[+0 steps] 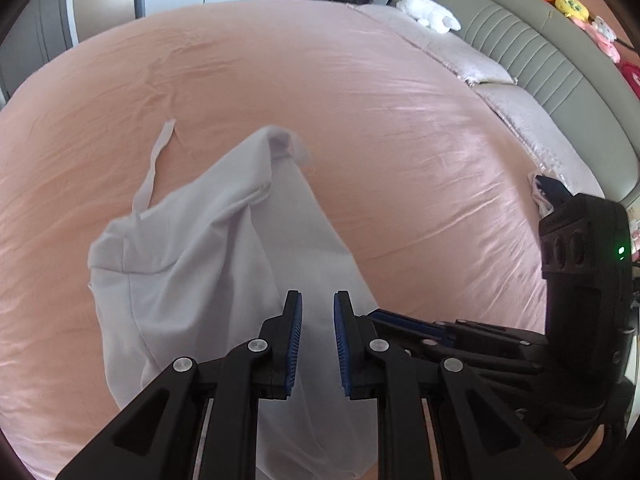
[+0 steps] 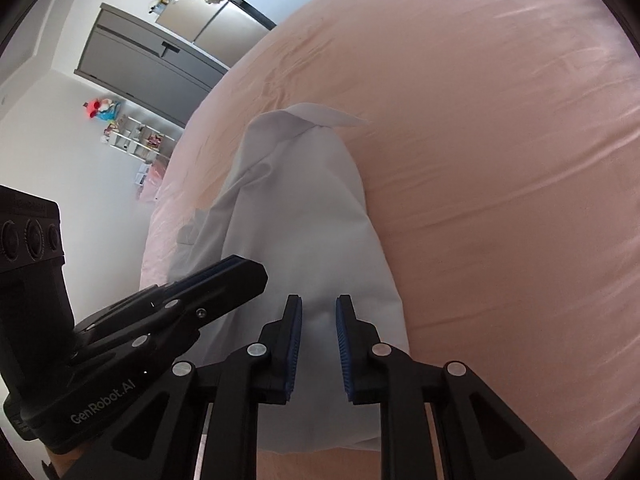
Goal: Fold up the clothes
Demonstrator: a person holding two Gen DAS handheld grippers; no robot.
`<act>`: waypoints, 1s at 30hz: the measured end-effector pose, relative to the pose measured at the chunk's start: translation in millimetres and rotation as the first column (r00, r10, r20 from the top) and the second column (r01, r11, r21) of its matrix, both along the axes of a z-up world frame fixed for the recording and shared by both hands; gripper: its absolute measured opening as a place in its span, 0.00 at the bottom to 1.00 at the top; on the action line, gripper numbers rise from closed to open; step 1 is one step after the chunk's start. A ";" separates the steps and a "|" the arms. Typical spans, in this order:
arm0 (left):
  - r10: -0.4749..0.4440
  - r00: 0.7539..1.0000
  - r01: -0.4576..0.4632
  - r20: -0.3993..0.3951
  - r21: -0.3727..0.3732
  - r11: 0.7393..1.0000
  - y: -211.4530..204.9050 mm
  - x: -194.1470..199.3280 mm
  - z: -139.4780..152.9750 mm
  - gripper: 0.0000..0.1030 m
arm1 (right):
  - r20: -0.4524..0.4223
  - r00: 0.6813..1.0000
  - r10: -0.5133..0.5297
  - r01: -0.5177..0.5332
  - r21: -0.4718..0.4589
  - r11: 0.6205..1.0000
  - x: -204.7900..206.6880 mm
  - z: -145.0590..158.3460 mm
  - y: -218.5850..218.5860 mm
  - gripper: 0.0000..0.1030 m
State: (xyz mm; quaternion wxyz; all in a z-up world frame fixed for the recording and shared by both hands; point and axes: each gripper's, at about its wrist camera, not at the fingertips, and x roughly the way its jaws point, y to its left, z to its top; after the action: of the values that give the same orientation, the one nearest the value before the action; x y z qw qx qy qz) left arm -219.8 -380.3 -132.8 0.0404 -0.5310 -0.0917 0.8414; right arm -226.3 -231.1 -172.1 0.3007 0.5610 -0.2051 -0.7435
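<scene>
The white garment (image 1: 208, 248) lay on the pink bedsheet (image 1: 400, 128) of the bed, near the front edge, bunched lengthwise with its far end drawn to a rumpled peak. A narrow white strap (image 1: 154, 168) trailed from it across the sheet to the left in the left wrist view. Near end of the cloth ran up between the fingers of both grippers.

Left gripper (image 1: 318, 340): jaws at a narrow gap, blue pads on either side of a fold of the white garment; cloth filled the space between them, so it was clamped on the garment. In the right wrist view the same gripper (image 2: 240, 268) came in from the left, its tips lying against the cloth.

Right gripper (image 2: 319, 344): jaws narrow, white fabric gathered between the pads, a small pucker of cloth at the fingertips; gripping the garment. In the left wrist view its body (image 1: 580, 264) stood at the right, fingers reaching in toward the same near edge, just beside the left gripper.

Background: grey padded headboard (image 1: 532, 48), plush toys (image 1: 428, 14), grey wardrobe (image 2: 152, 64).
</scene>
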 end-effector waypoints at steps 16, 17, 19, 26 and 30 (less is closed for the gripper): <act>0.142 0.989 -0.124 0.042 -0.290 0.949 -81.4 22.5 -2.8 0.16 | -0.004 0.998 0.067 -0.066 0.078 0.995 13.2 -5.9 -6.2 0.17; 0.143 0.989 -0.127 0.043 -0.266 0.956 -85.7 24.6 -3.4 0.16 | -0.004 0.998 0.067 -0.066 0.082 0.994 13.1 -5.4 -6.6 0.17; 0.135 0.990 -0.117 0.050 -0.263 0.958 -89.0 26.6 -5.8 0.16 | -0.011 0.997 0.073 -0.072 0.095 0.993 14.5 -4.5 -6.4 0.17; 0.137 0.986 -0.097 0.098 -0.336 0.937 -99.8 17.2 -23.5 0.17 | -0.013 0.994 0.111 -0.109 0.111 0.988 15.7 1.5 -13.0 0.17; 0.183 0.980 -0.149 0.075 -0.330 0.932 -118.4 13.8 -13.6 0.18 | -0.007 0.993 0.120 -0.118 0.107 0.987 16.1 0.8 -21.8 0.17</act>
State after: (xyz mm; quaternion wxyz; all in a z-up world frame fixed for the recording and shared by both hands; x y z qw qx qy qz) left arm -206.0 -498.7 -146.4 -0.1231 -0.5640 0.0004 0.8166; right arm -210.2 -252.9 -171.3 0.3157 0.5823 -0.1293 -0.7379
